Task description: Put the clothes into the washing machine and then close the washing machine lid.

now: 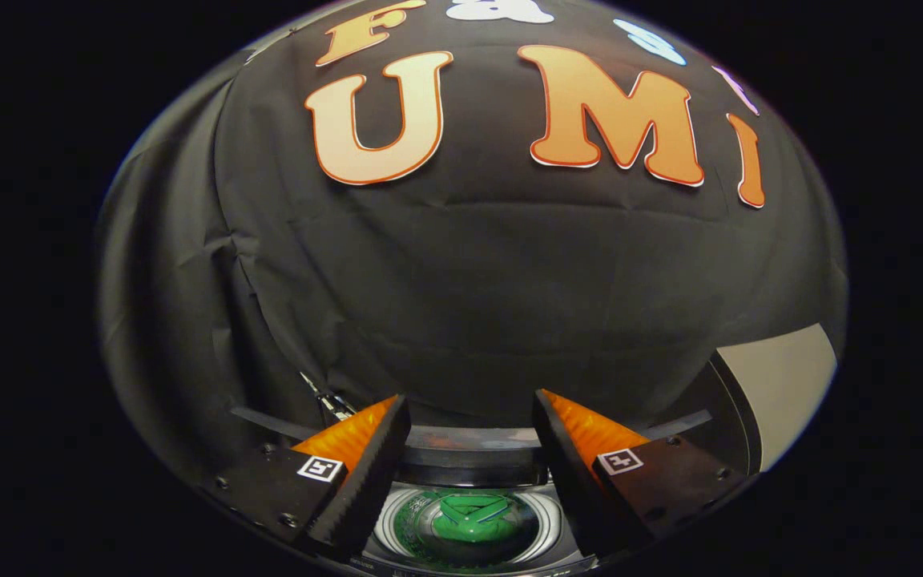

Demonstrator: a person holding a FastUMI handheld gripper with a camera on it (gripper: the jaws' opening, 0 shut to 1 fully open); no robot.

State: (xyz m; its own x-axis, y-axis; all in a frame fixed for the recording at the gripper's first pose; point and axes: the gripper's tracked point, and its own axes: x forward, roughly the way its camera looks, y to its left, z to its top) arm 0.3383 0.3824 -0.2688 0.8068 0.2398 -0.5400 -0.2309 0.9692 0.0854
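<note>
My gripper [469,417] is held above the washing machine [469,461], fingers spread wide apart with nothing between them. Below and between the fingers I look down into the open round tub [465,521], with its pale ring and a green centre piece at the bottom. The machine's dark rear rim runs across just beyond the fingertips. I make out no clothes inside the tub from here, and the lid cannot be made out.
The black cloth wall rises directly behind the machine and takes up most of what lies ahead. A pale flat panel [786,385] stands to the right of the machine. A thin metal bracket [332,405] shows by the left finger.
</note>
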